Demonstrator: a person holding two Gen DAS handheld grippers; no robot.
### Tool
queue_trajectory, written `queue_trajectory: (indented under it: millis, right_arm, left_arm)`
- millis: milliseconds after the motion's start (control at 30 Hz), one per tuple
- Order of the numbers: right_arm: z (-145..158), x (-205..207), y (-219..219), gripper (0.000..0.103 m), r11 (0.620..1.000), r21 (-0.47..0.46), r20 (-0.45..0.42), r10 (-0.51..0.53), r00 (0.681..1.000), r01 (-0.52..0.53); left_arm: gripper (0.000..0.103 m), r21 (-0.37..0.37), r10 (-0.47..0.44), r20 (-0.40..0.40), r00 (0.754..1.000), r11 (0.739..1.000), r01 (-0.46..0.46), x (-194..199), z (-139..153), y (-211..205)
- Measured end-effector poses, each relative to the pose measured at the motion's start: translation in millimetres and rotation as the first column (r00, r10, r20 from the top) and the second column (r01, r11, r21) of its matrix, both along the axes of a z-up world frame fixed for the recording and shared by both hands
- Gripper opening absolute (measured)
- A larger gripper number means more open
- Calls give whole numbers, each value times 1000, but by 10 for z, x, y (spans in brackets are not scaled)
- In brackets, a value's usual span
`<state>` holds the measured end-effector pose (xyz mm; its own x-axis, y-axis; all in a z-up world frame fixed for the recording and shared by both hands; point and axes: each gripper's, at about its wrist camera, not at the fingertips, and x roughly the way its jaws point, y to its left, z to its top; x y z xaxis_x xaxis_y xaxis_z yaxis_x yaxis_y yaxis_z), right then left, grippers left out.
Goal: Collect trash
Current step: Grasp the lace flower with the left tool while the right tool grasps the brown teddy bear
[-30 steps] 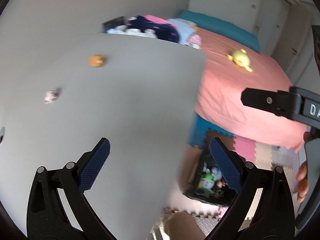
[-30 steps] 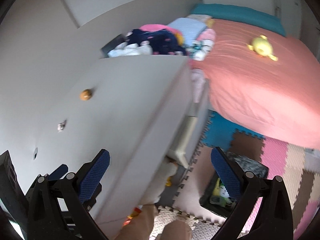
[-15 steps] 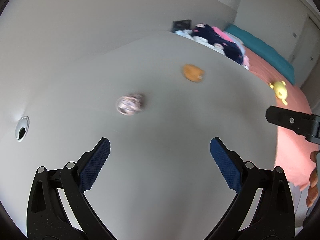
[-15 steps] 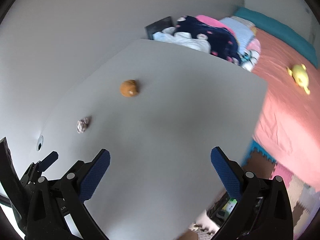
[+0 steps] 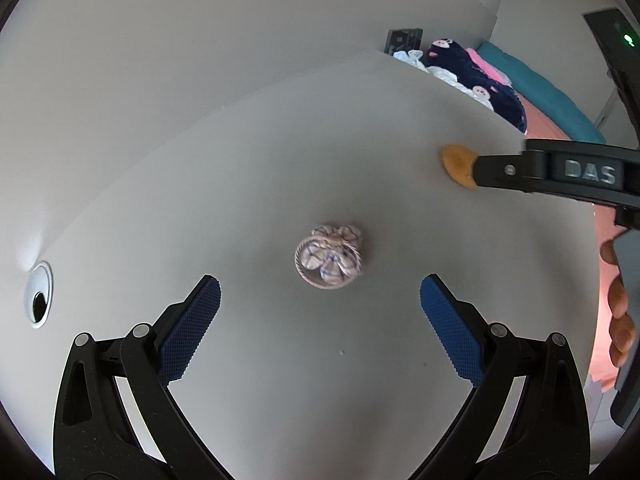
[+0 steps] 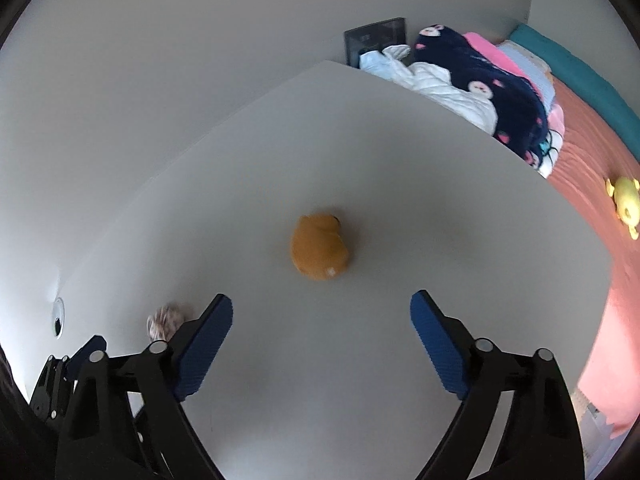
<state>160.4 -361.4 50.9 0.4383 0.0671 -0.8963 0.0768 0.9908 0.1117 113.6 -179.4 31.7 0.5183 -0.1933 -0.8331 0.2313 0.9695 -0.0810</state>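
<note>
Grey bench (image 5: 280, 400) against pale wall, pink bed (image 6: 592, 184) beyond – left gripper (image 5: 320, 300) fingers spread wide, crumpled wrapper (image 5: 329, 256) just ahead, right gripper (image 6: 321, 318) fingers spread wide – orange lump (image 6: 319, 251) ahead.

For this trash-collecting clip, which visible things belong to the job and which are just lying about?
Job:
- crumpled pale wad, ahead of the open left gripper
- orange lump, ahead of the open right gripper
- white desk they lie on

Lying about:
- clothes pile
- yellow plush on the pink bed
- cable hole
</note>
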Motion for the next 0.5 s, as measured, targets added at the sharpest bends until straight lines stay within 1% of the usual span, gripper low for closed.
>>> queue_trajectory:
  millis: [33, 100, 133, 200, 267, 300, 333, 367, 400, 433, 467, 500]
  right_arm:
    - [-27, 42, 25, 72, 1000, -6, -8, 4, 1000, -4]
    - [-98, 128, 80, 66, 1000, -19, -29, 16, 999, -17]
    - [-124, 149, 109, 64, 999, -34, -36, 19, 999, -20]
    - [-176, 201, 123, 64, 998, -59, -45, 19, 999, -22]
    - [-206, 225, 114, 52, 998, -62, -52, 20, 998, -23]
    - [-225, 231, 105, 37, 998, -66, -58, 19, 998, -23]
    - [-238, 232, 96, 36, 998, -66, -60, 19, 998, -23]
    - [-241, 221, 86, 36, 998, -65, -53, 23, 998, -27]
    - [-239, 201, 78, 35, 998, -65, -50, 21, 999, -24]
    - [-236, 180, 56, 35, 998, -57, -47, 15, 999, -17]
    - [-226, 166, 25, 35, 999, -38, -40, 10, 999, -12]
    - [-214, 148, 0, 35, 1000, -26, -35, 6, 999, -7]
  left_arm:
    - [96, 4, -3, -1, 1000, 1000, 3, 25, -13, -1]
    - [93, 14, -5, -3, 1000, 1000, 5, 67, -30, -1]
    - [90, 10, -9, -11, 1000, 1000, 9, 96, -39, -2]
    - [88, -1, -16, -28, 999, 1000, 16, 151, -58, -19]
    - [87, 0, -27, -35, 999, 1000, 27, 191, -81, -45]
    - [85, 4, -32, -40, 999, 999, 32, 210, -96, -59]
    - [80, 9, -40, -48, 998, 999, 40, 239, -122, -77]
    - [78, 14, -45, -51, 998, 999, 46, 244, -134, -85]
    - [69, 35, -54, -36, 998, 998, 55, 240, -131, -108]
    - [57, 48, -62, -27, 998, 997, 63, 233, -125, -128]
    - [52, 54, -69, -22, 997, 996, 70, 227, -118, -141]
    - [42, 56, -75, -21, 997, 996, 76, 216, -107, -149]
